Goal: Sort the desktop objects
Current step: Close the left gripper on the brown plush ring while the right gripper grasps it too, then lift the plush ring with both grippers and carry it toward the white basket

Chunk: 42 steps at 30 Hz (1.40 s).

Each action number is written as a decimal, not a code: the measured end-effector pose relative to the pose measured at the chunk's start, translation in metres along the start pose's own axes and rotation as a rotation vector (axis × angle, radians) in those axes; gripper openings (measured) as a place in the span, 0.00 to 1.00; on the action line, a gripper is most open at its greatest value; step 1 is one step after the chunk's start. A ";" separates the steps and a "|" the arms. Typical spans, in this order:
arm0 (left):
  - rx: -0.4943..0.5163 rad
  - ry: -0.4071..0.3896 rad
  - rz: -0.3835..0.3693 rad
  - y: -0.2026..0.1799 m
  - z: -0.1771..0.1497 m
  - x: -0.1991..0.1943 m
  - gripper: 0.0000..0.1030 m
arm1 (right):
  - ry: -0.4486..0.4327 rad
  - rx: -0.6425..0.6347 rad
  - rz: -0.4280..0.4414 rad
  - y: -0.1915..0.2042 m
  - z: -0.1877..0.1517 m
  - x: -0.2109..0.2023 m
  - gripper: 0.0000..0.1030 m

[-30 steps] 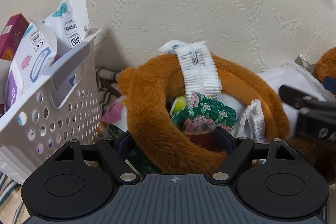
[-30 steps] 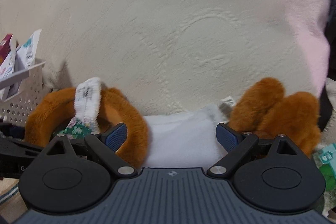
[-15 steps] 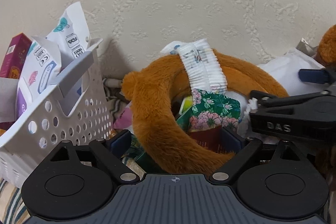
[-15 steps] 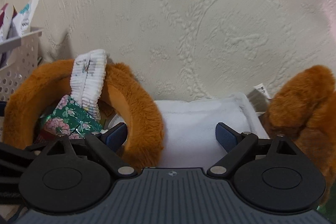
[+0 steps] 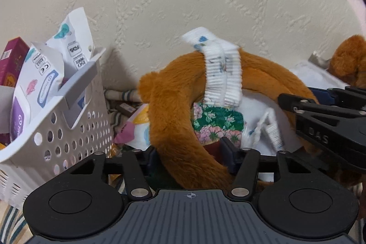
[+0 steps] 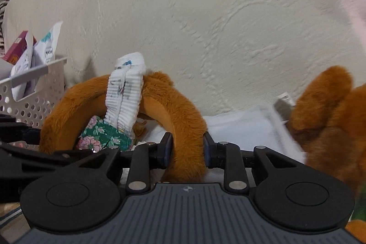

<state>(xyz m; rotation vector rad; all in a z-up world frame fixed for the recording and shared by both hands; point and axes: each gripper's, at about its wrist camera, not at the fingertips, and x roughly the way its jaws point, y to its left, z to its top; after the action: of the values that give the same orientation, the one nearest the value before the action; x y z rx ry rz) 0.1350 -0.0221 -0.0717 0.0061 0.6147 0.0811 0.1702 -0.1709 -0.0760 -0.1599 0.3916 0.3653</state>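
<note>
A cream quilted fabric backdrop with stitched vine patterns [image 5: 205, 4] is seen filling the rear of both views, and against it the clutter is piled. At the left, a white perforated plastic basket [image 5: 75, 134] is stood, with white printed sachets [image 5: 68, 42] and a maroon carton [image 5: 11, 61] already leaning inside; it is judged to be the collecting place for sorted items. The centre is taken up by a ginger-brown plush ring, soft and furry [image 5: 173, 120], which is propped on edge over a white padded cloth [image 6: 240, 129]. A white ribbed elastic band with small blue prints [image 5: 223, 74] is draped over the ring's top, and a green floral-print packet [image 5: 217, 122] is lodged inside the loop. A second ginger plush piece [image 6: 324, 106] is lying at the right, apart from the ring.

The ring is taken at two places, presumably so that the floppy loop can be lifted without sagging. The left gripper [image 5: 189, 154] is being closed around the ring's near left limb, the fur filling the gap between its pads. The right gripper [image 6: 187, 148] is likewise being closed on the ring's right limb, which is pinched between the blue pads.
</note>
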 end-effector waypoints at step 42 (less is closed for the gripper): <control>0.097 -0.307 0.007 0.037 0.043 -0.140 0.50 | -0.321 0.002 -0.067 0.024 0.067 -0.119 0.30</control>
<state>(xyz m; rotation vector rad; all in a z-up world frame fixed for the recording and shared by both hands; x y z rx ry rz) 0.0431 0.0043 0.0450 0.1123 0.3114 0.0555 0.0813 -0.1712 0.0307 -0.1097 0.0692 0.3179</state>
